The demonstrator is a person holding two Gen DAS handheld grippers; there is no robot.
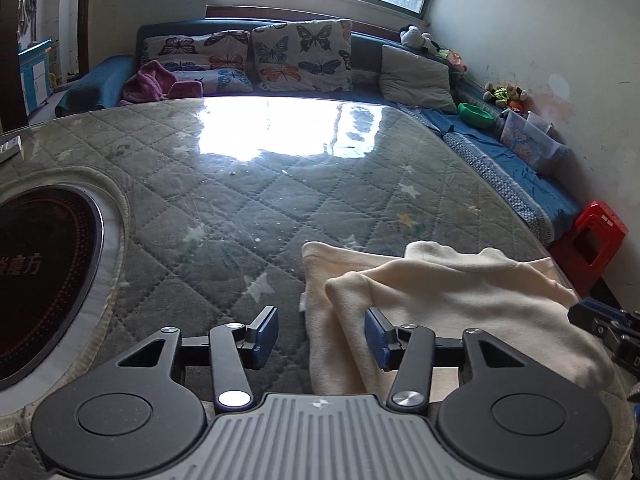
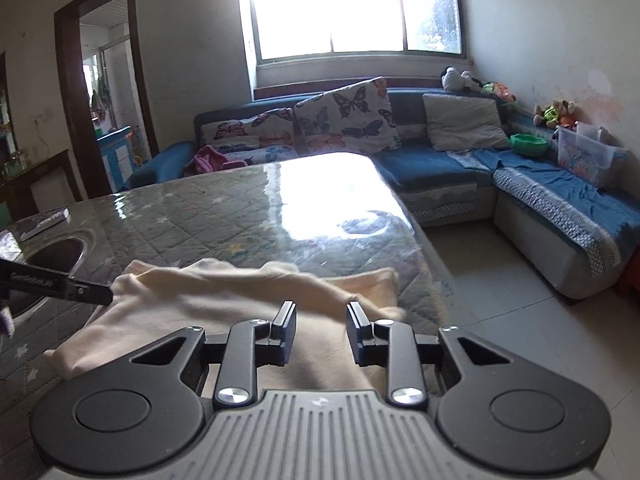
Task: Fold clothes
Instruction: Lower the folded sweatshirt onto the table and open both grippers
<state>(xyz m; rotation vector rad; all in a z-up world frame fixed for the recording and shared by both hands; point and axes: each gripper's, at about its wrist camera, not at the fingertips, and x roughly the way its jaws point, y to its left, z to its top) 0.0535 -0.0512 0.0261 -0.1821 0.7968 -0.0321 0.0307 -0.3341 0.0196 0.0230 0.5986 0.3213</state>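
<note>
Left wrist view: at the far left the dark round hob (image 1: 44, 280) sits sunk into the table (image 1: 224, 184), its pale ring just beside my working patch. Next comes my left gripper (image 1: 322, 334), jaws apart, nothing pinched; the left pad hangs over bare quilted cover, the right pad over the edge of the cream garment (image 1: 440, 300). That garment lies at the table's near right corner, one layer already turned over another, so I judge a fold has gone in. It still looks lumpy, with rounded edges not squared, so I reckon smoothing and at least one more fold remain. At the far right edge the tip of my right gripper (image 1: 604, 328) pokes in beside the cloth.

Right wrist view: a small white box (image 2: 44, 224) rests far left on the table, near the hob. My left gripper's black finger (image 2: 60, 284) reaches in, touching or nearly touching the garment's left edge; I cannot tell which. In the middle my right gripper (image 2: 321, 326) hovers over the cloth, jaws parted, nothing clamped between them. Right of the garment the table edge drops to the tiled floor (image 2: 500, 320), so a sloppy tug could drag cloth off. Beyond stand the blue sofa (image 2: 440, 168), butterfly cushions (image 2: 344, 120) and a clear tub (image 2: 584, 156), all well apart from my work.
</note>
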